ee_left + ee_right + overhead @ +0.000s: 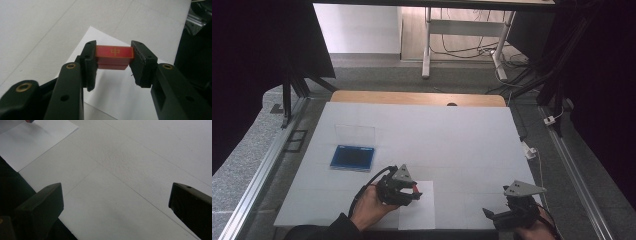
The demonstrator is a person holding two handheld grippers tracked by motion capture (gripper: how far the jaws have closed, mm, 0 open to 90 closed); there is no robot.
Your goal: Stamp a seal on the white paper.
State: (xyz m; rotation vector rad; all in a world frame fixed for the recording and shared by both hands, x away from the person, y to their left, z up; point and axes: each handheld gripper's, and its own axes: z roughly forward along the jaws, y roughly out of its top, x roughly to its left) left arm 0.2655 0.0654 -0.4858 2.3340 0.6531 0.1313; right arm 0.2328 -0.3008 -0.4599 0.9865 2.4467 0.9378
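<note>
Left gripper (113,62) had the little red stamp (113,56) pinched by its ends, over the paper (418,212) at 6 o'clock. Looked light, rigid, slick-sided. Right gripper (115,205) gaped wide, empty.

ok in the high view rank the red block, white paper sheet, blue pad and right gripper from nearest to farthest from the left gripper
1. red block: clamped between the left gripper's jaws.
2. white paper sheet: directly beneath it, near edge.
3. blue pad: back and to the left.
4. right gripper: far over at the table's right near corner.
</note>
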